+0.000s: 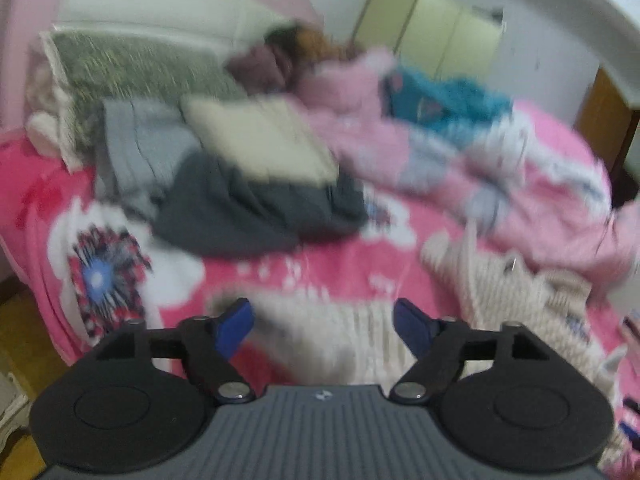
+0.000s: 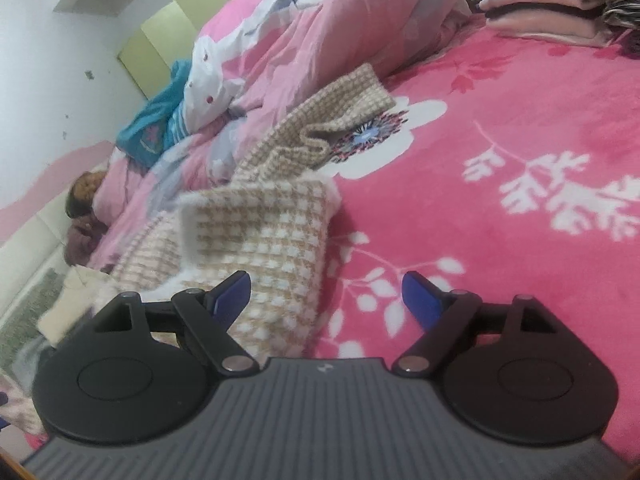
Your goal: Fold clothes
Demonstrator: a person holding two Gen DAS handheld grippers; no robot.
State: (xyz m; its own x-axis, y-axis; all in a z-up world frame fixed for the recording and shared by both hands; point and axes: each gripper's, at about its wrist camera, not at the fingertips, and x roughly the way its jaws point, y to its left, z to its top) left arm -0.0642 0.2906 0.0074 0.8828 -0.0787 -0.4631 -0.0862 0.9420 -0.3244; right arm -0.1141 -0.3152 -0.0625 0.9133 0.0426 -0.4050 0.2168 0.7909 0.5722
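Left wrist view, blurred: the left gripper [image 1: 322,322] stood with its blue fingers [image 1: 236,326] spread wide and nothing between them, above the near edge of a cream-and-tan checked garment [image 1: 492,280] that lay spread on the pink floral bedspread [image 1: 312,264]. Farther back lay a dark grey garment [image 1: 248,212] with a cream pillow [image 1: 260,140] on it and a light grey folded piece [image 1: 140,140] beside it; a pink quilt [image 1: 400,140] and a teal garment [image 1: 444,104] lay to the right. Right wrist view: the right gripper [image 2: 326,298] likewise held its jaws wide apart and empty, its left finger [image 2: 232,296] over the checked garment [image 2: 264,240], whose sleeve ran up toward the quilt [image 2: 320,40]. Folded clothes [image 2: 560,12] were stacked at the far corner of the bedspread [image 2: 520,120].
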